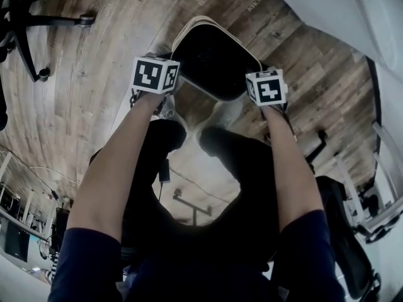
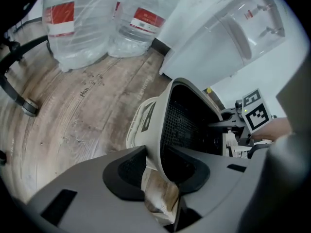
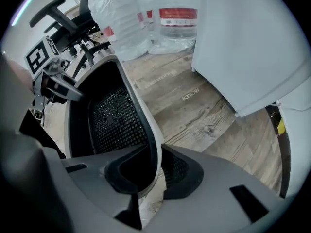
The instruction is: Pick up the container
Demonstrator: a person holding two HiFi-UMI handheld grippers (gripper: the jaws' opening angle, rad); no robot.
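Observation:
The container (image 1: pixel 195 21) is a white-rimmed bin with a black mesh inside, held between my two grippers above the wooden floor. My left gripper (image 1: pixel 171 85) is at its left rim and my right gripper (image 1: pixel 255 92) at its right rim. In the left gripper view the white wall (image 2: pixel 156 115) runs between the jaws, and the left gripper (image 2: pixel 158 168) is shut on it. In the right gripper view the rim (image 3: pixel 142 113) likewise sits between the pads, with the right gripper (image 3: pixel 158 173) shut on it. Each gripper's marker cube shows across the bin in the other's view.
Large clear water bottles (image 2: pixel 77 23) (image 3: pixel 170 18) stand on the floor beyond the bin. A white cabinet (image 2: pixel 233 38) (image 3: pixel 248 47) is close on the right. An office chair base (image 1: pixel 31 24) is at the far left, and the person's legs are below the bin.

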